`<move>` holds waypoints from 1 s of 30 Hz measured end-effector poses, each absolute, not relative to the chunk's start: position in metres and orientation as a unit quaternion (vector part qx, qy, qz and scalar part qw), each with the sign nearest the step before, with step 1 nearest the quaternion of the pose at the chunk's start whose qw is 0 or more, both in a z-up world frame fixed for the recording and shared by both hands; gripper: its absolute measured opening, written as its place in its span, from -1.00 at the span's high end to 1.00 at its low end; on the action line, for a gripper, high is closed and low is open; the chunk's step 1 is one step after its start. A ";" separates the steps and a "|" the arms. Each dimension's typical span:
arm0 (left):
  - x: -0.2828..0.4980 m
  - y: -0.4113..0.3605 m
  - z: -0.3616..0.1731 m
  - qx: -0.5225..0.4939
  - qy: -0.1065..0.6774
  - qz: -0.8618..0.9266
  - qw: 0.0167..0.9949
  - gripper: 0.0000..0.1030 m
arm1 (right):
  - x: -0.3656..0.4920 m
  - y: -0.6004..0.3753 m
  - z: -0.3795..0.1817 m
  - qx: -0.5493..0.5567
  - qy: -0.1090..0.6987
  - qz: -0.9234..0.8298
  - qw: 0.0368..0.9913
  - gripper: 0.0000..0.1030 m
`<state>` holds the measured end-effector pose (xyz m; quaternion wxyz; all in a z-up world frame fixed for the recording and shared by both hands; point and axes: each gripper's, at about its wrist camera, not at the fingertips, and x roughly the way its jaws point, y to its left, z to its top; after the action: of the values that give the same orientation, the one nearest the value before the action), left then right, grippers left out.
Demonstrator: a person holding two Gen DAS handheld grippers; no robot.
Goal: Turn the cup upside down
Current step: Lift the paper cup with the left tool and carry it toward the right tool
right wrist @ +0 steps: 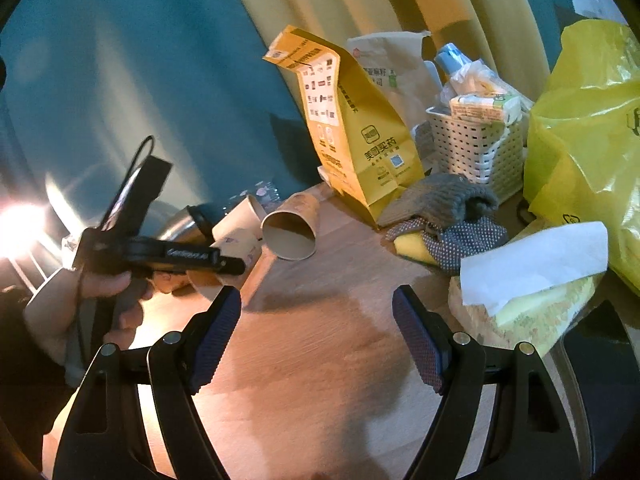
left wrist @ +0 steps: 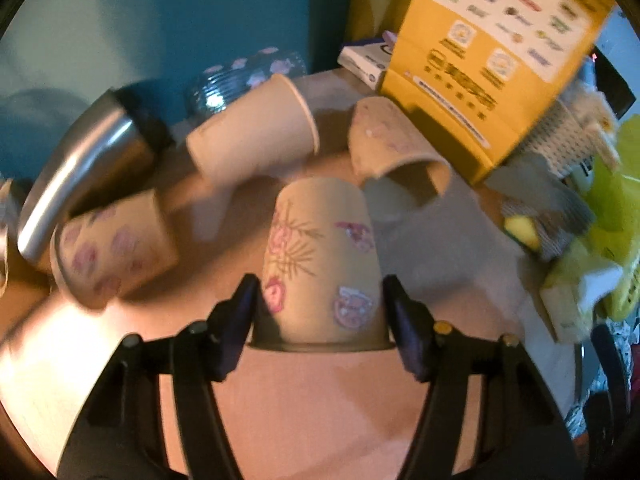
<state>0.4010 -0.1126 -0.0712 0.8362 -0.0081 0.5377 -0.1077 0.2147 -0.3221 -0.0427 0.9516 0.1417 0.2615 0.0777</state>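
Observation:
A beige paper cup (left wrist: pixel 324 260) with pink flower stickers stands mouth down on the wooden table (left wrist: pixel 320 408). My left gripper (left wrist: pixel 320 312) is shut on it near the rim, one finger on each side. My right gripper (right wrist: pixel 318 336) is open and empty above bare table. In the right wrist view the left gripper (right wrist: pixel 168 258) and the hand holding it show at the left, with the held cup (right wrist: pixel 208 282) mostly hidden behind it.
Several other paper cups lie on their sides: one at left (left wrist: pixel 116 248), one plain (left wrist: pixel 256 132), one open toward me (left wrist: pixel 396 144) (right wrist: pixel 292 222). A steel flask (left wrist: pixel 84 176), yellow paper bag (left wrist: pixel 496 52) (right wrist: pixel 352 128), grey gloves (right wrist: pixel 444 212), white basket (right wrist: pixel 476 144), tissue pack (right wrist: pixel 528 284) crowd the back and right.

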 end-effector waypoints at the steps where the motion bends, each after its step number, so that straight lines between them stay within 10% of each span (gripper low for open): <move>1: 0.388 -0.110 -0.068 -0.013 0.535 -0.110 0.838 -0.23 | 0.211 -0.321 -0.043 0.142 0.262 0.080 0.951 -0.57; 30: 0.049 -0.029 -0.112 -0.253 0.519 -0.077 0.813 -0.26 | 0.076 -0.216 -0.074 0.109 0.414 0.231 0.874 -0.57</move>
<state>0.0493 -0.0286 -0.1115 0.8131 -0.2530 0.5185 -0.0772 0.0761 -0.2155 -0.0738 0.8737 0.1093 0.4138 0.2311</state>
